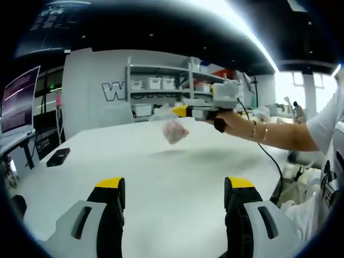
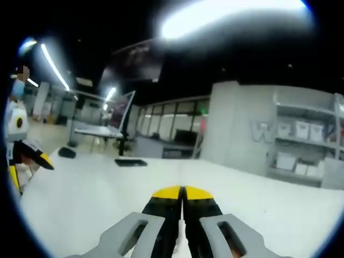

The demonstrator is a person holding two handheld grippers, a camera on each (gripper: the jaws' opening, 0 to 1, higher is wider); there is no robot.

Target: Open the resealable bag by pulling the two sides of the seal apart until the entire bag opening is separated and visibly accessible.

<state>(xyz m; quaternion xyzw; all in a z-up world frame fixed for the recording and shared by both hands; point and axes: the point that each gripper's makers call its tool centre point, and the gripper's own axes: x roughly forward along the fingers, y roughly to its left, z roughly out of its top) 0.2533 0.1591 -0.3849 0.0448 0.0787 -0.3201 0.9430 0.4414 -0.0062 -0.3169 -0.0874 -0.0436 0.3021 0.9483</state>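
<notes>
my right gripper [image 1: 180,111] hung the resealable bag [image 1: 174,130] pinched above the white table [image 1: 161,177], ahead of my left gripper [image 1: 174,196], whose jaws stood apart, empty.

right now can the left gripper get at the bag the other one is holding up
Probably yes. The left gripper is open above the white table, and the bag hangs from the right gripper ahead of it with nothing between them.

White table [image 1: 177,183], grey wall w/ shelves [image 1: 161,88] of bins, monitor [image 1: 19,102] at left, ceiling strip lights [image 1: 252,37], dark ceiling.
</notes>
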